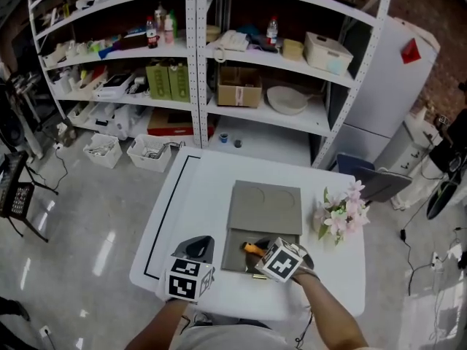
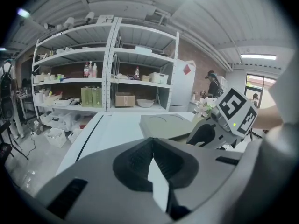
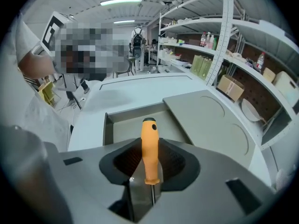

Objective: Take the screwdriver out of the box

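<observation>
Screwdriver (image 3: 150, 148) is pinched in right jaws, left jaws closed empty; if gripped loosely, it could be dropped into box (image 3: 122, 127).

Workshop-like storeroom, white metal shelving (image 1: 195, 49) (boxes (image 1: 239, 86), bottles (image 1: 152, 31)), glossy concrete floor (image 1: 80, 232), brick wall (image 2: 198, 62).

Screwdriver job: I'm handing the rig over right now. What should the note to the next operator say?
Left claw: shut, empty, at the table's near edge, beside the box.
Right claw: reaching down into the open box, closed on the screwdriver by its orange handle.
Things: the box sits on the white table with its lid laid open behind it. The screwdriver is not yet out.
Done: box open, handle gripped.
Left to do: lift the screwdriver clear of the box.
</observation>
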